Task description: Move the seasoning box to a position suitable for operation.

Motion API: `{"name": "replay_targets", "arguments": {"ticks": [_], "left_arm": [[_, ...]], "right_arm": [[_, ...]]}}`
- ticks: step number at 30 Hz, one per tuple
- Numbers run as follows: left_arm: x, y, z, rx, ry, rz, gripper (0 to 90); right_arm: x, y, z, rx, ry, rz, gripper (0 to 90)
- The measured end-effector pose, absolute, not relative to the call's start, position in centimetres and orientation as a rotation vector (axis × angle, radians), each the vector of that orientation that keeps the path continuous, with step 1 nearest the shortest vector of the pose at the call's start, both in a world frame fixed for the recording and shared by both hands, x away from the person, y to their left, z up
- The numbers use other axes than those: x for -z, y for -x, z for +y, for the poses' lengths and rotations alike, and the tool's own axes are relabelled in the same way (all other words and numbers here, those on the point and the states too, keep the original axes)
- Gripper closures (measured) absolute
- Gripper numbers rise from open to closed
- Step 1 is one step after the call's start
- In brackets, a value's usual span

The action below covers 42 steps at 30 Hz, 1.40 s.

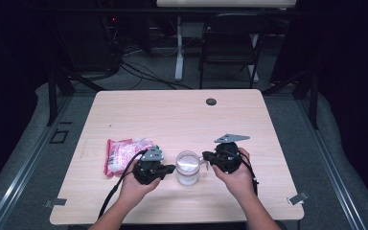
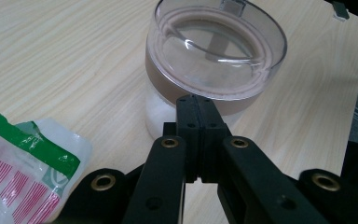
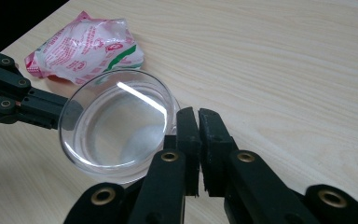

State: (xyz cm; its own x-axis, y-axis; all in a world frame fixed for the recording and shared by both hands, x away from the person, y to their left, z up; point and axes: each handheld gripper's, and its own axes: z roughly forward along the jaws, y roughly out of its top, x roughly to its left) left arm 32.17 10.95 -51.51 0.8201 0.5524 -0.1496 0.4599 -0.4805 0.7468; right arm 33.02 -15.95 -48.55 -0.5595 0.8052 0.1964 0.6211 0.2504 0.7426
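Note:
A clear glass jar [image 1: 188, 167] with a clear lid and some white stuff at its bottom stands near the table's front middle. My left gripper [image 1: 172, 168] is shut, empty, with its tips right at the jar's left side just under the lid; in the left gripper view the gripper [image 2: 196, 100] has both pads pressed together in front of the jar [image 2: 214, 60]. My right gripper [image 1: 205, 158] is at the jar's right side. In the right gripper view it [image 3: 198, 113] stands shut beside the jar's rim [image 3: 116, 126], with nothing seen between the pads.
A crumpled pink, white and green plastic bag [image 1: 122, 154] lies left of the left gripper. The wooden table [image 1: 172, 115] has a black round plug [image 1: 211, 101] near its far edge. A folding chair [image 1: 230, 43] stands beyond the table.

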Motion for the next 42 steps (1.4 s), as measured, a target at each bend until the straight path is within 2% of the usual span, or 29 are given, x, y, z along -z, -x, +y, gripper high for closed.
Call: {"name": "replay_targets", "arguments": {"ticks": [22, 33, 42], "left_arm": [[50.3, -32.0, 11.0, -0.133, -2.111, 0.713, 89.9], [49.2, -32.5, 10.7, -0.143, -2.081, 0.694, 89.2], [48.1, -32.9, 10.2, -0.153, -2.063, 0.672, 83.9]], "right_arm": [[48.8, -32.8, -16.1, -1.214, -1.348, 2.28, 87.4], [48.2, -31.5, -16.3, -1.242, -1.314, 2.315, 75.9], [47.6, -29.9, -16.1, -1.223, -1.253, 2.345, 66.6]]}}
